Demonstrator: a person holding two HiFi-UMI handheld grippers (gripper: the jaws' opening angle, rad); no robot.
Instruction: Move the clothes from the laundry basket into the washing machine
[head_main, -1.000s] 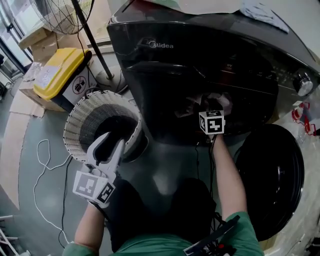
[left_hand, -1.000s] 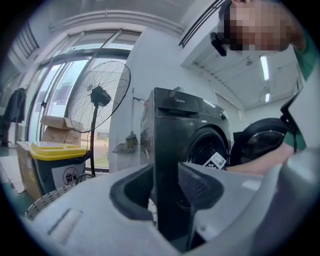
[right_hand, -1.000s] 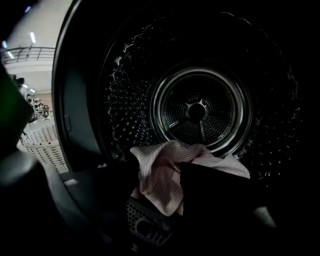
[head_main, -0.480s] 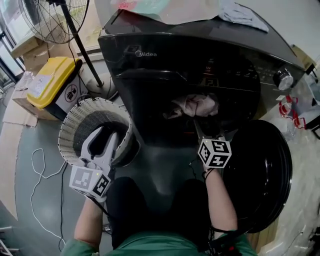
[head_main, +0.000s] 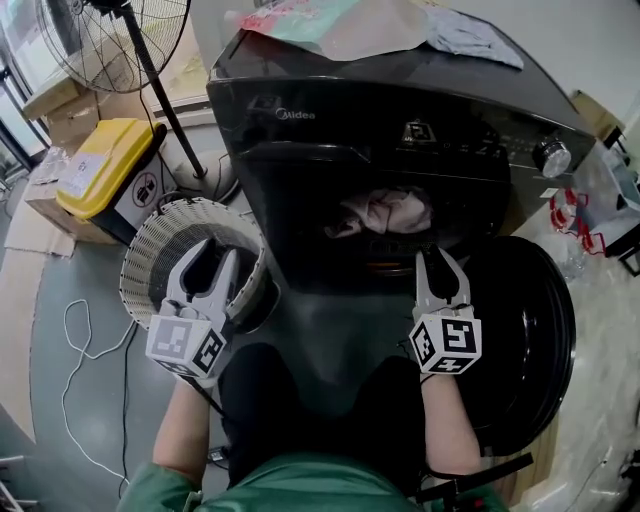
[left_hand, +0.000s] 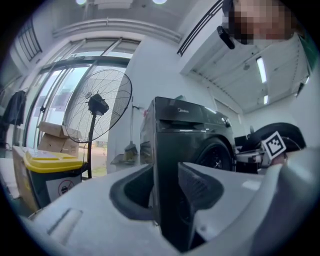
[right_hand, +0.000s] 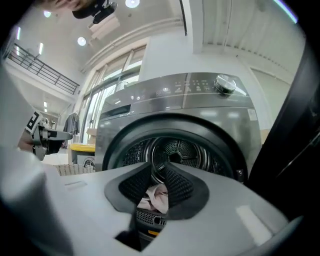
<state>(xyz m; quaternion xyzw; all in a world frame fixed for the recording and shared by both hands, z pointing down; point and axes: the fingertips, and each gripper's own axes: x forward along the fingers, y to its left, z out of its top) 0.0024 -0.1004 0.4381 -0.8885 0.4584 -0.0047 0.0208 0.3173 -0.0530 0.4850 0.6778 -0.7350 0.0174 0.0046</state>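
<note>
A pinkish bundle of clothes (head_main: 385, 212) lies just inside the mouth of the dark washing machine (head_main: 300, 115). In the right gripper view the clothes (right_hand: 159, 196) show beyond the jaws, low in the drum. My right gripper (head_main: 436, 256) (right_hand: 158, 174) hangs in front of the opening, apart from the clothes; its jaws are closing with nothing between them. The white laundry basket (head_main: 150, 255) stands on the floor to the left, its inside dark. My left gripper (head_main: 214, 256) (left_hand: 166, 172) hovers over the basket, open and empty.
The washer's round door (head_main: 525, 340) hangs open at the right. A yellow-lidded bin (head_main: 105, 165), cardboard boxes and a standing fan (left_hand: 97, 107) are left of the machine. A white cable (head_main: 80, 330) trails across the floor. Cloth and paper lie on the washer's top (head_main: 340, 25).
My right gripper drew back out of the drum mouth toward the person, leaving the pinkish clothes inside. The left gripper stayed over the basket, barely rising.
</note>
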